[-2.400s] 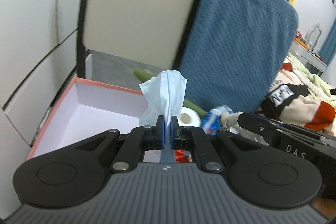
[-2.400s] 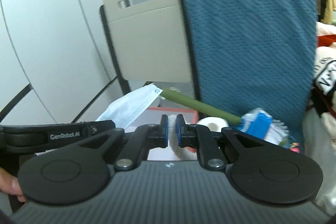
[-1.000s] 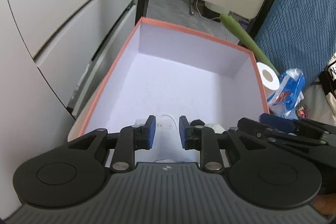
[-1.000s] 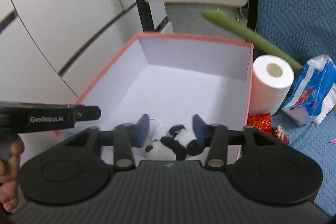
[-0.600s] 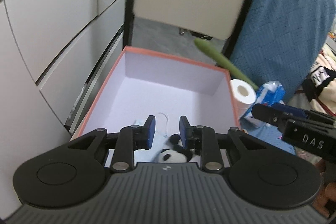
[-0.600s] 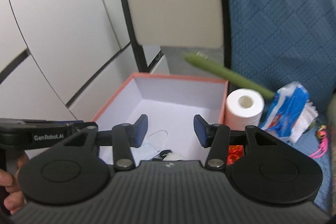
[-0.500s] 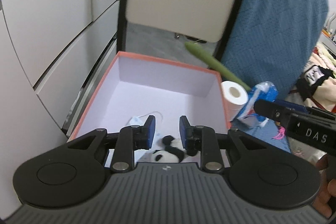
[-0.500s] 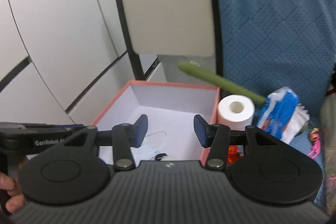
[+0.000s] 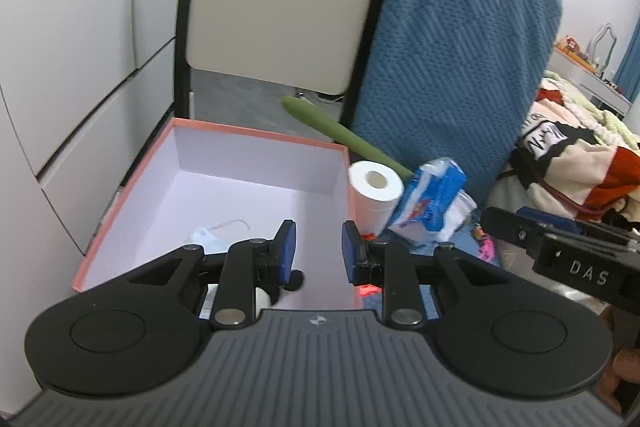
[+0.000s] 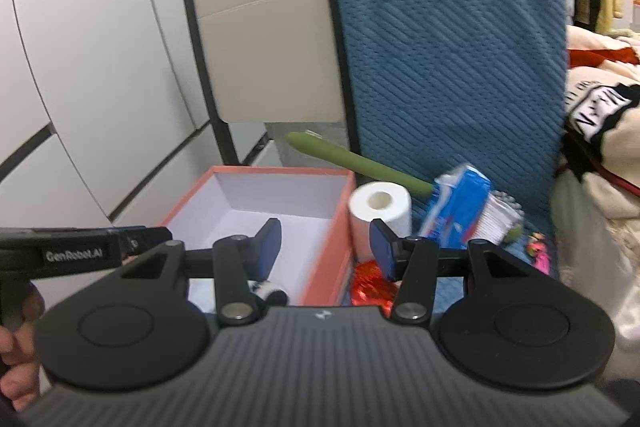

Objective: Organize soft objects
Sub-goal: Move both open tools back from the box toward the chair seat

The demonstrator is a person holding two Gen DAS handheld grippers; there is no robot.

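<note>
Left wrist view: left gripper point(image 9: 316, 247) hangs above the near end of the orange box point(image 9: 256, 135), jaws parted with nothing between them. Right gripper point(image 10: 324, 247) is likewise released and empty, straddling the box's right wall. Both look clear of the box, so the drop-off step seems done. Face mask point(image 9: 206, 239) lies flat on the box floor, near-left; panda plush point(image 10: 266, 291) sits at the near edge, mostly hidden behind the fingers. Outside, just right of the box: toilet roll point(image 9: 375, 191) standing upright, blue tissue pack point(image 9: 434, 197) leaning on it, red foil wrapper point(image 10: 370, 285) below. Likely next pick is the tissue pack, closest soft item.
</note>
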